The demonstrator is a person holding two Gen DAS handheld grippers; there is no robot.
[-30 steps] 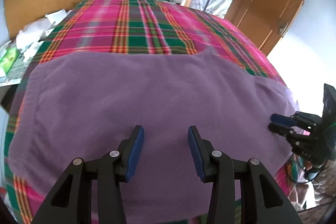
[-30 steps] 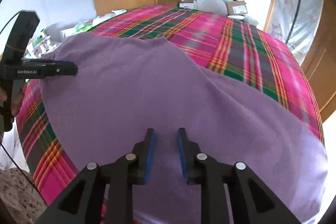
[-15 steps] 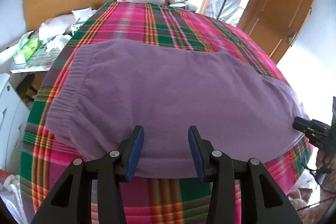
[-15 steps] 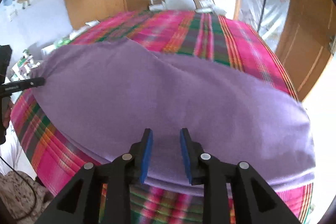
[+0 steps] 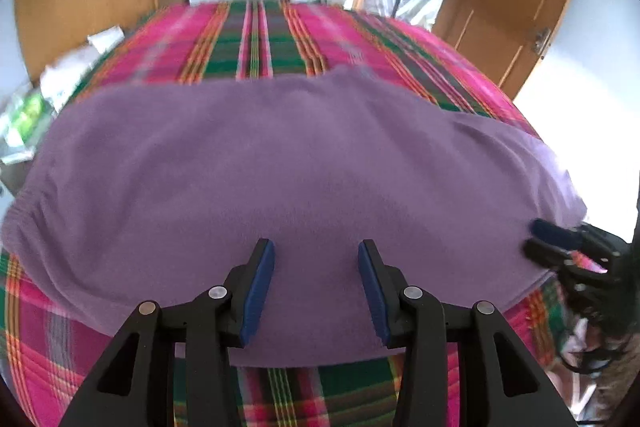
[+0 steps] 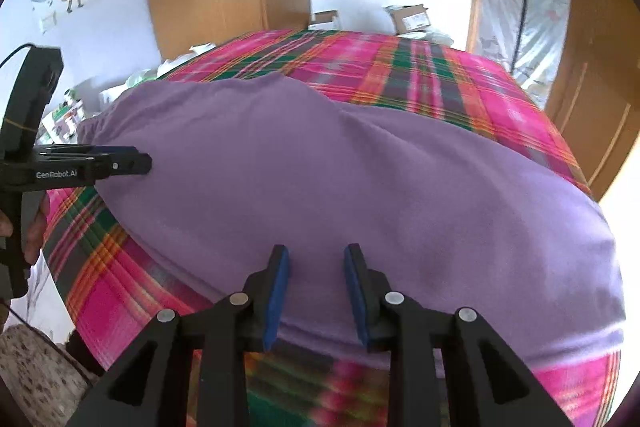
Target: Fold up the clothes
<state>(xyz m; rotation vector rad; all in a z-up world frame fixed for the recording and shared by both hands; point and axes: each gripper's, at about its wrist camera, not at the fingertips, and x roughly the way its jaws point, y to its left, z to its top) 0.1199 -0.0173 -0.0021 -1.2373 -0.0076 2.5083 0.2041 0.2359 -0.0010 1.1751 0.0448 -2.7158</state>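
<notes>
Both grippers have dropped closer over the purple garment [image 5: 304, 167], which lies spread flat on the plaid bed [image 5: 256, 39]; left gripper [image 5: 316, 287] and right gripper [image 6: 316, 291] hover with fingers apart, empty, no fold visibly begun

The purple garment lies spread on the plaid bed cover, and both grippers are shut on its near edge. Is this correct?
Not quite. The purple garment does lie spread on the plaid bed cover, but neither gripper is shut on it. The left wrist view shows the left gripper open over the fabric, and the right wrist view shows the right gripper open too.
</notes>
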